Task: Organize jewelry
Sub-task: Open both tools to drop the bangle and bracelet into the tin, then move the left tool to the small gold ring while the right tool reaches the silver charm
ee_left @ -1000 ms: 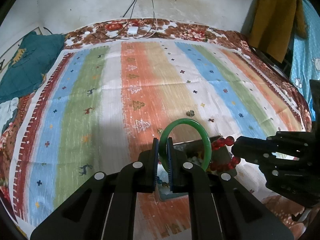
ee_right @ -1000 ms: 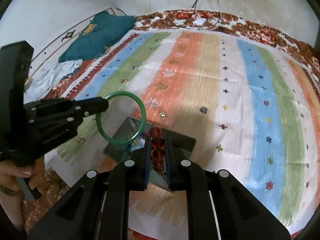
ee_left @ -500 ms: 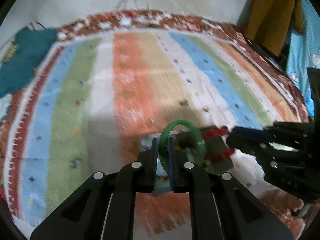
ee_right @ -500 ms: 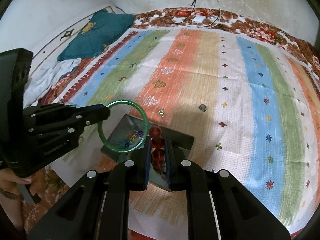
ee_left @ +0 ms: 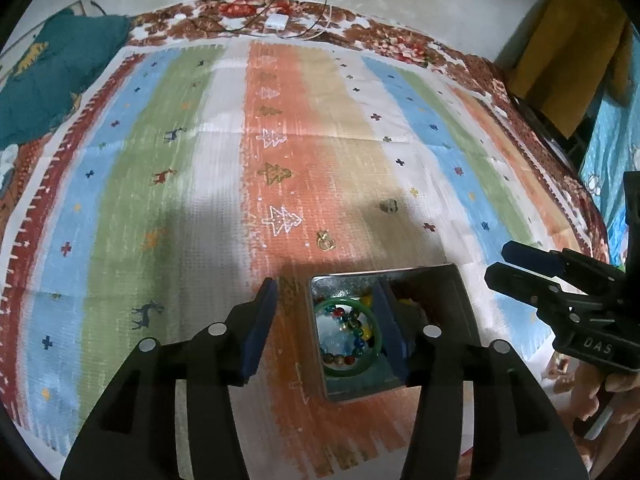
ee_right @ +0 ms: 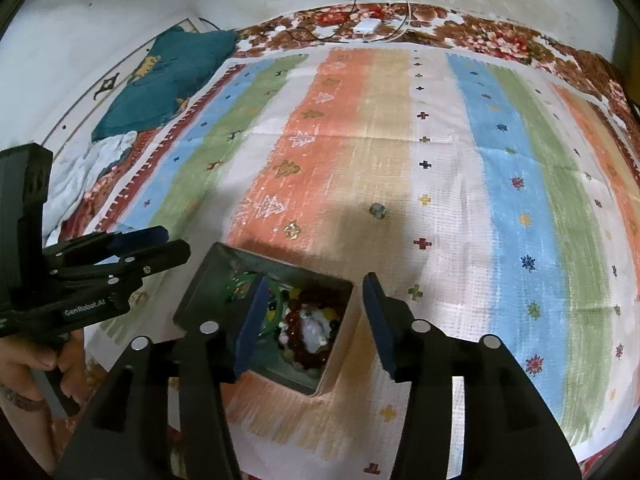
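A dark metal tin (ee_left: 440,300) sits on the striped bedcover. A green bangle (ee_left: 347,372) lies flat inside it, over a strand of coloured beads (ee_left: 344,358). My left gripper (ee_left: 326,286) hovers above the tin with its jaws opening and its pads clear of the bangle. In the right wrist view, the red bead bracelet (ee_right: 296,336) rests in the tin (ee_right: 280,266) among other beads. My right gripper (ee_right: 316,284) hangs over it with its jaws opening and nothing between them. Each gripper shows in the other's view: the right gripper (ee_left: 502,262) and the left gripper (ee_right: 176,242).
Beyond the tin, a small gold piece (ee_left: 326,240) and a small grey piece (ee_left: 388,206) lie on the cover. A teal pillow (ee_left: 52,76) is at far left. A white charger (ee_left: 277,21) with cables lies by the wall. A hand (ee_right: 36,360) holds the left gripper.
Both grippers opened. The green bangle left the left jaws and now lies in the tin. The red bead bracelet left the right jaws and lies in the tin. The left gripper sank a little.
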`<state>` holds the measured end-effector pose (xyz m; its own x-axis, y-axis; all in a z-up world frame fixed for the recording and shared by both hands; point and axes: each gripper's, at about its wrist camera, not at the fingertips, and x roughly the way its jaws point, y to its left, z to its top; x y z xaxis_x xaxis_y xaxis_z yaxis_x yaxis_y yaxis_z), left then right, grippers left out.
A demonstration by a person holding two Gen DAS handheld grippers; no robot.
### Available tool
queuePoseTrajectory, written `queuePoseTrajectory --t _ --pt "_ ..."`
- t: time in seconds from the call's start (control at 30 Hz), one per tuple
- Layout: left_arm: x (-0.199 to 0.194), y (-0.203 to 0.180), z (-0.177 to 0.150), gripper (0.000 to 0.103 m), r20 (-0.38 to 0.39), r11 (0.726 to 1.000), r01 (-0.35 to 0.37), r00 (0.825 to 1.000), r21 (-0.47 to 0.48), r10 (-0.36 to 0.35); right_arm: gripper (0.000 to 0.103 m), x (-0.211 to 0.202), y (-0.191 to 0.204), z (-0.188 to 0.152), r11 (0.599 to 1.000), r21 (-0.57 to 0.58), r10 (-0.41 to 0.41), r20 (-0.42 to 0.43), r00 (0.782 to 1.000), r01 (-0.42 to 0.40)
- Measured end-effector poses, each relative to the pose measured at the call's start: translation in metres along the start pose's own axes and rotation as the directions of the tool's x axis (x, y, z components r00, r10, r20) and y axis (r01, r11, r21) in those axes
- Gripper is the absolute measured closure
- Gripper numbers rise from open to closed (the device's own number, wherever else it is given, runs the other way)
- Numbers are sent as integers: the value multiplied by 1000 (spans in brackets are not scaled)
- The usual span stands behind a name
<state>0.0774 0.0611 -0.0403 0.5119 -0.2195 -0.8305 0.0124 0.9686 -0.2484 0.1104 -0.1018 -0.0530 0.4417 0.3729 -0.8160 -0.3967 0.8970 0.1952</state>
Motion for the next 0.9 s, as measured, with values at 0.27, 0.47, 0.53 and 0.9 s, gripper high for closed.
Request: queuePoseTrajectory --t 0.27,0.47,0.53,0.9 --pt "18 7 15 41 -38 998 52 998 -37 -53 36 15 -13 14 999 37 -5 -25 1000 6" --pt "35 8 26 39 -74 998 47 996 -29 -49 33 27 -24 21 998 60 -23 -45 999 26" --pt "42 9 28 39 -92 999 47 995 -25 -49 33 30 -29 25 996 77 -32 -47 998 36" --pt "73 1 41 37 -154 999 37 988 29 -32 33 55 -49 42 987 148 -56 -80 995 67"
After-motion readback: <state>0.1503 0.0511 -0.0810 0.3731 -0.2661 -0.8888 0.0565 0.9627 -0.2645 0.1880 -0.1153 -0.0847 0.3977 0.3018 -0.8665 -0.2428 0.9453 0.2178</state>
